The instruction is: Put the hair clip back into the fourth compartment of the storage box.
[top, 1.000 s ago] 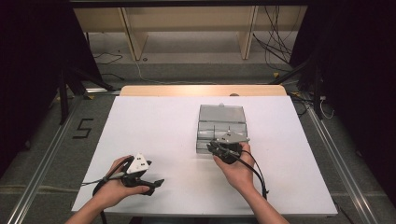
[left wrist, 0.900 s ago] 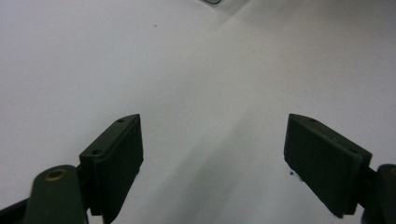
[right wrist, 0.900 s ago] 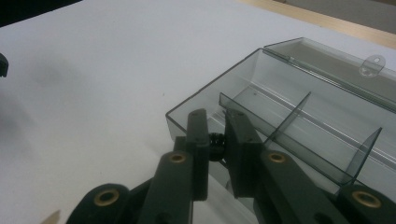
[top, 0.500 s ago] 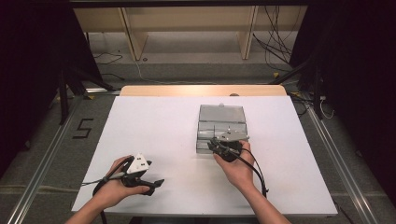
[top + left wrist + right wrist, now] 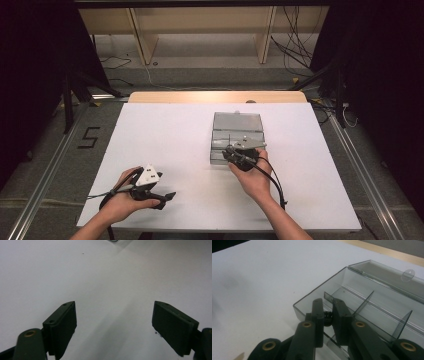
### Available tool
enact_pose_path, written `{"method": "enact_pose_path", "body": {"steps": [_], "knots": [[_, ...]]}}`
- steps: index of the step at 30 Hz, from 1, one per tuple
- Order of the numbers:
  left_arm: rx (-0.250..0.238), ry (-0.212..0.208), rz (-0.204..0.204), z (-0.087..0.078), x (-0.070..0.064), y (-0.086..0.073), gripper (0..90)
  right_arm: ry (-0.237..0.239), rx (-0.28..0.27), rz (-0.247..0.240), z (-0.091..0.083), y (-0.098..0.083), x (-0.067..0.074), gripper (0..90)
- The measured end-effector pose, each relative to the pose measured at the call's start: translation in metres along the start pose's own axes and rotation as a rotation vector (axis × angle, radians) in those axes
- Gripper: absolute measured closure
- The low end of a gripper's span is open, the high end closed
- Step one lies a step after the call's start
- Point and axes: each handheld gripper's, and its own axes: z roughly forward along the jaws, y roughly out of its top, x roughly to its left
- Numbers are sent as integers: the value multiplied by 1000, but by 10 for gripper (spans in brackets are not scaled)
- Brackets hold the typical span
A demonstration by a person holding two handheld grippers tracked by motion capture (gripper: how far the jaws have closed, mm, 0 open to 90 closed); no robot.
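Nearest the person's edge of the white table (image 5: 165,130), the left gripper (image 5: 161,199) lay low in the left hand (image 5: 122,202), well apart from the clear plastic box (image 5: 237,125) and off to its left. Its jaws stood wide apart with nothing between them; in the left gripper view just bare tabletop (image 5: 105,285) lay between the two black pads (image 5: 62,325).

Farther in, the right hand (image 5: 255,180) held the right gripper (image 5: 231,152) at the near edge of the box. In the right gripper view its jaws were drawn close together, pinching a small black part (image 5: 327,315) between the pads (image 5: 318,312), just above the box's near wall (image 5: 309,307). What the part was I could not tell; it was mostly hidden by the jaws.

Beyond the gripper, the box (image 5: 372,305) sat open on the table, its interior split by thin clear dividers (image 5: 364,303) into compartments. Its lid (image 5: 387,273) lay folded back on the far side, with a small hanging tab (image 5: 408,273) at the rim. Past the lid ran the table's wooden far edge (image 5: 217,96).
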Motion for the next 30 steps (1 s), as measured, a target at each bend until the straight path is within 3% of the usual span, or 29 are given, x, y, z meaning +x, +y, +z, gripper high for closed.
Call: {"method": "enact_pose_path", "body": {"steps": [30], "knots": [[1,-2,1,0,0,0,199,-7,20,9,8,6,-5,808]]}}
